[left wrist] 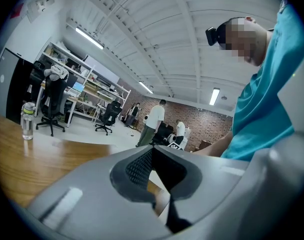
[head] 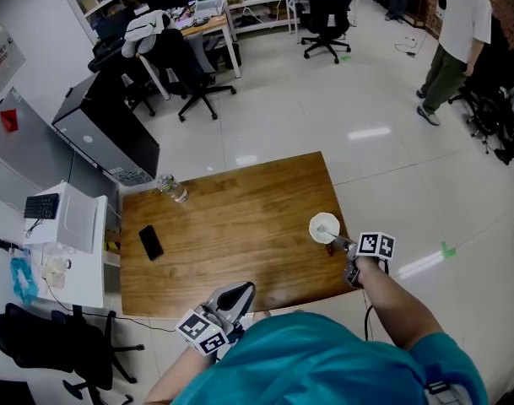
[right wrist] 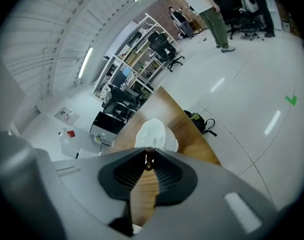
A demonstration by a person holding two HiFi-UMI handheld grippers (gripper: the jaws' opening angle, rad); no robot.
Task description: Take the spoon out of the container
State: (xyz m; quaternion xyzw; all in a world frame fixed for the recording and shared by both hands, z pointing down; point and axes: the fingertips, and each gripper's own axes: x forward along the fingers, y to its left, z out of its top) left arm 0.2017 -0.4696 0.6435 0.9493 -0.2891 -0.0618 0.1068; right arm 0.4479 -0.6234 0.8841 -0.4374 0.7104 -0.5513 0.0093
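A white container (head: 323,227) stands near the right edge of the wooden table (head: 231,218). A spoon (head: 334,237) leans out of it toward my right gripper (head: 348,250). In the right gripper view the jaws are closed on the dark tip of the spoon's handle (right wrist: 149,162), with the container (right wrist: 154,133) just beyond the right gripper (right wrist: 149,156). My left gripper (head: 238,297) hangs over the table's front edge, shut and empty. In its own view the left gripper (left wrist: 151,151) holds nothing between its pads.
A clear water bottle (head: 171,187) stands at the table's far left, and a black phone (head: 150,242) lies on the left side. A white desk with a keyboard (head: 41,206) adjoins the left edge. Office chairs (head: 189,74) and a standing person (head: 455,40) are beyond.
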